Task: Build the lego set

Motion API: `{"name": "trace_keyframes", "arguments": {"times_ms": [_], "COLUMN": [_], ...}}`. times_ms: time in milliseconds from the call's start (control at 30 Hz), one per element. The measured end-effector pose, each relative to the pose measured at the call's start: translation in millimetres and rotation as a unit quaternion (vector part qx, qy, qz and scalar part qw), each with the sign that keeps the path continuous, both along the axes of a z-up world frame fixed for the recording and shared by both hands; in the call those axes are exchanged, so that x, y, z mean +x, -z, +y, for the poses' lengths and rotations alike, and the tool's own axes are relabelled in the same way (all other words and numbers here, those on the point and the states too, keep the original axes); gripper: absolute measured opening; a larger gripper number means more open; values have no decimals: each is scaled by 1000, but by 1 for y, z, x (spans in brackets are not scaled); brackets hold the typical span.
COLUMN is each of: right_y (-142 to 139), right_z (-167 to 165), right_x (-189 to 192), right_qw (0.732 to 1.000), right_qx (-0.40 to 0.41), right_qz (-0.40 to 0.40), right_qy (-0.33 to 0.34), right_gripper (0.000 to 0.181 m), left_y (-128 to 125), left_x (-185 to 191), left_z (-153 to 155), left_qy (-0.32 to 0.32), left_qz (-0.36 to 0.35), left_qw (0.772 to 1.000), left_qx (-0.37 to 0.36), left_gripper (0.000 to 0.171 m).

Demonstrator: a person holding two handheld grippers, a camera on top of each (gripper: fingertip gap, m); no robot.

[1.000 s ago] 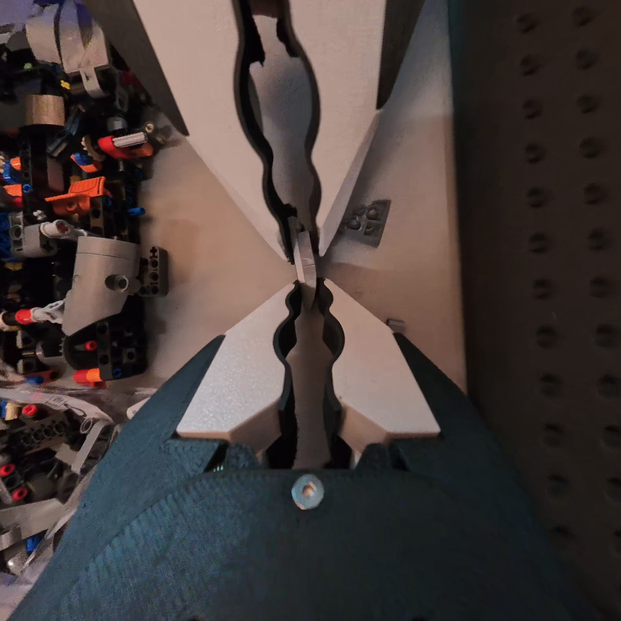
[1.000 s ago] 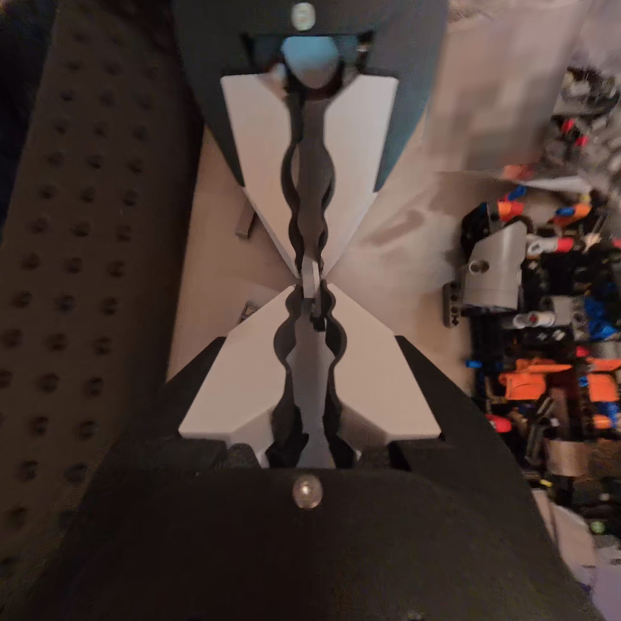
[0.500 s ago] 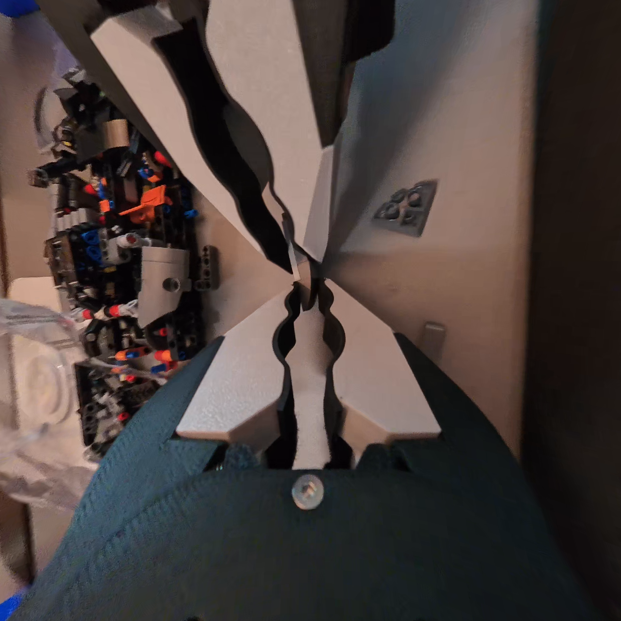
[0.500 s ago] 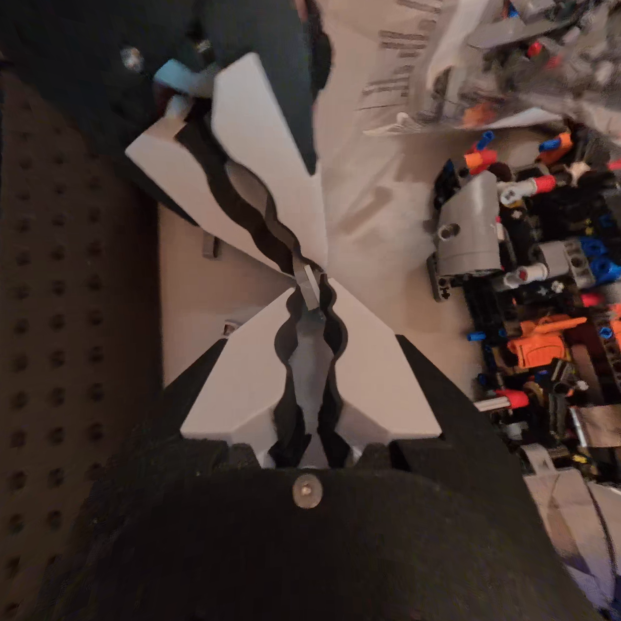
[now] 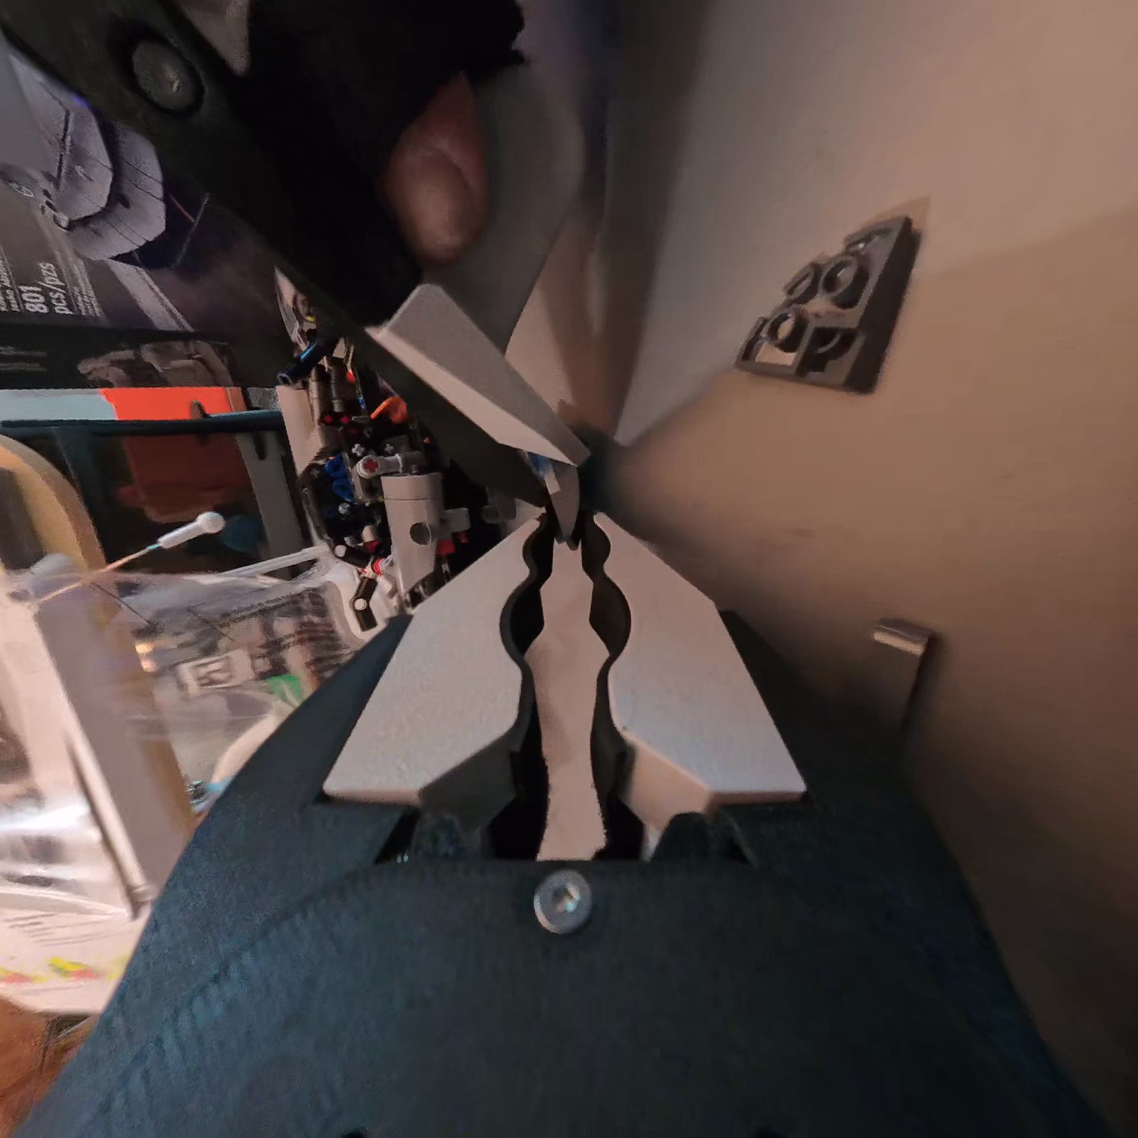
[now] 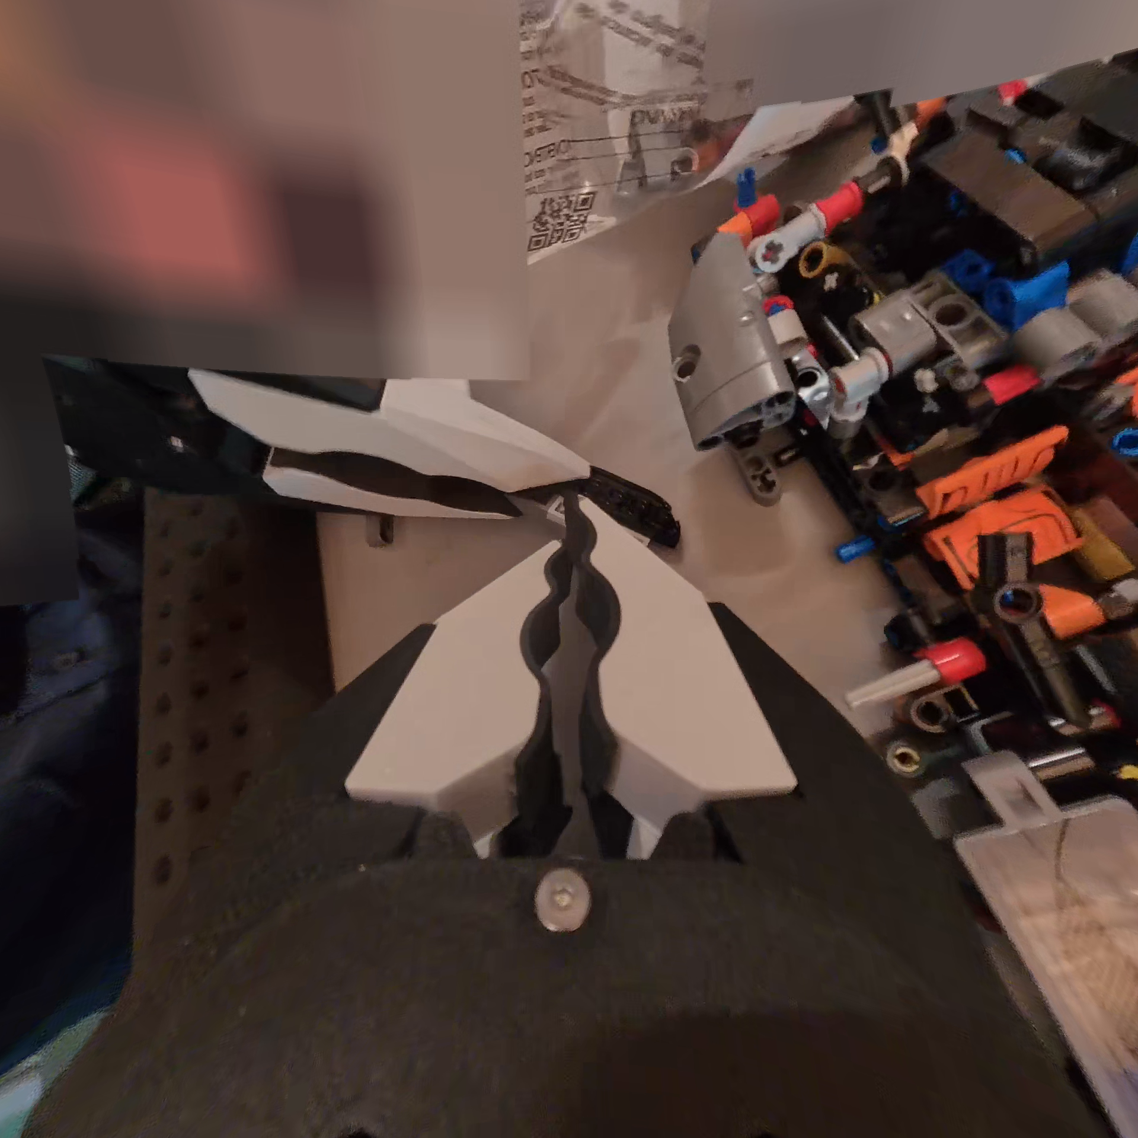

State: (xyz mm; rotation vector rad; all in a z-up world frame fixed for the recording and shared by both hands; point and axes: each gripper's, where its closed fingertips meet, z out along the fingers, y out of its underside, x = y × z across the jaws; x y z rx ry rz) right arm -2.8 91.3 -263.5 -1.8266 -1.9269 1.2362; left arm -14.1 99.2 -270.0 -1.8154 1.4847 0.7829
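My left gripper is shut on a small grey piece, which stands up between its tips above the beige table. In the right wrist view the left gripper comes in from the left with the grey piece. A black studded piece sticks out beyond it. My right gripper is shut, its pads together, with its tips right at that grey piece. In the left wrist view the right gripper reaches in from the upper left. The half-built lego model lies to the right and also shows in the left wrist view.
A dark grey wedge plate and a small grey part lie on the table. A clear plastic bag and the set's box are at the left. A brown perforated board borders the table. A person's finger grips the right gripper. Less than 4 cm separates the two grippers' tips.
Both grippers have tilted and swung, staying tip to tip. The right jaws, which were around the grey piece, have closed together. The piece stays in the left gripper.
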Motion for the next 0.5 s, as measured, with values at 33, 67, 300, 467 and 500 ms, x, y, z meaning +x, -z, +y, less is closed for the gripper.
{"name": "trace_keyframes", "arguments": {"times_ms": [33,67,300,467,500], "right_y": [-5,-13,-19,-11,-10], "right_z": [-2,-6,2,-9,-10], "right_x": [-1,-2,14,19,18], "right_qw": [1000,999,974,947,946], "right_qx": [12,15,193,267,271], "right_qz": [16,34,58,71,70], "right_qy": [-13,-26,-105,-165,-167], "right_gripper": [0,0,3,11,6], "left_y": [-1,-2,-3,-4,-4], "left_x": [0,2,16,23,22], "left_z": [0,-1,-13,-21,-21], "left_qy": [-2,1,12,15,14], "left_qz": [-25,-52,-213,-307,-314], "left_qw": [1000,998,970,933,930], "left_qx": [-11,-22,-119,-187,-191], "left_gripper": [7,7,7,7,7]}}
